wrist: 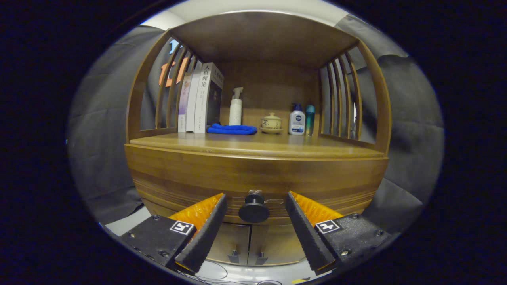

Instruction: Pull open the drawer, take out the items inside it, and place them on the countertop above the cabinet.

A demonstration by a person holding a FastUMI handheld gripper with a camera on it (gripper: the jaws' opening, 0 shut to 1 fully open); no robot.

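Note:
A wooden cabinet fills the scene, its drawer front (253,178) closed flush under the countertop (253,146). A round black knob (254,210) sticks out from the middle of the drawer front. My gripper (255,202) is open, its two orange-and-black fingers (210,221) flanking the knob, one on each side with a gap to it. Nothing is held. The drawer's contents are hidden behind the closed front.
On the countertop at the back stand books (200,99), a white pump bottle (236,107), a blue cloth (231,129), a small lidded cup on a saucer (271,122), a lotion bottle (296,120) and a teal bottle (309,116). Two cabinet doors (249,245) lie below the drawer.

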